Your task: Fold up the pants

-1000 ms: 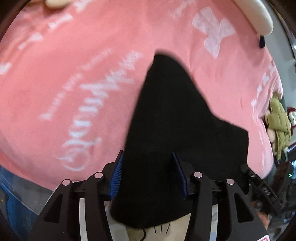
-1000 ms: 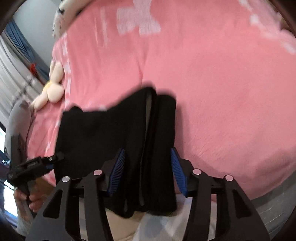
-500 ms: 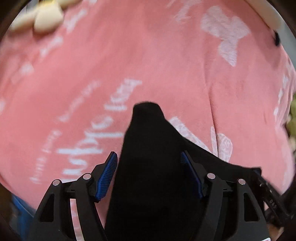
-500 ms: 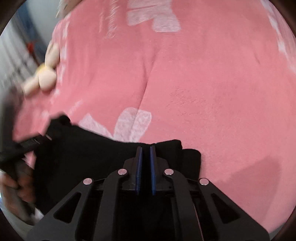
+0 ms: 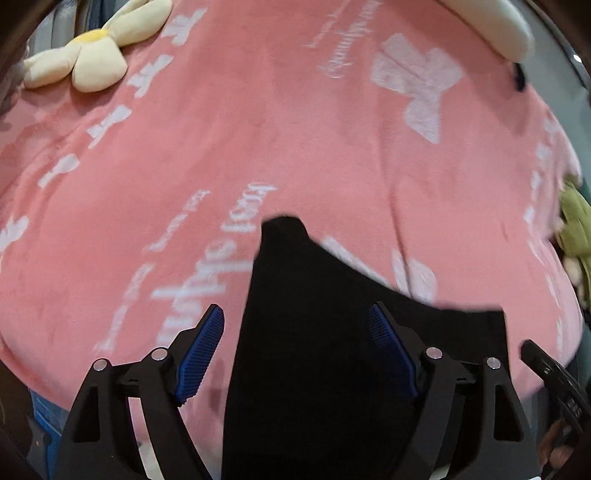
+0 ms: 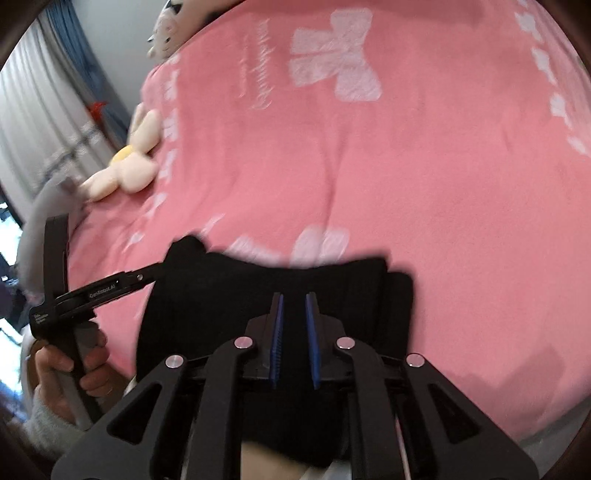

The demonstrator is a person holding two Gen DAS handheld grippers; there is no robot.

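Observation:
The black pants [image 5: 314, 332] lie folded on the pink blanket [image 5: 258, 129], near the bed's front edge. My left gripper [image 5: 295, 310] straddles one end of them. Its jaws are opening and stand wide: the left pad [image 5: 201, 354] is clear of the cloth, the right pad [image 5: 391, 350] is over it. My right gripper [image 6: 294, 297] is at the other end of the pants [image 6: 221, 295]. Its jaws are narrow with a fold of black cloth filling the gap, and they are starting to open. In the right wrist view the left gripper [image 6: 147, 275] is seen from the side, held by a hand [image 6: 66, 365].
A cream flower plush [image 5: 88, 59] lies at the blanket's far left. A white pillow [image 5: 491, 26] is at the far right and a green plush toy [image 5: 576, 225] at the right edge. Curtains [image 6: 44, 110] hang beyond the bed's left side.
The left jaws have spread wider, off the cloth. The right jaws closed from wide onto a fold of the pants, then parted slightly. More of the blanket now shows ahead of both grippers.

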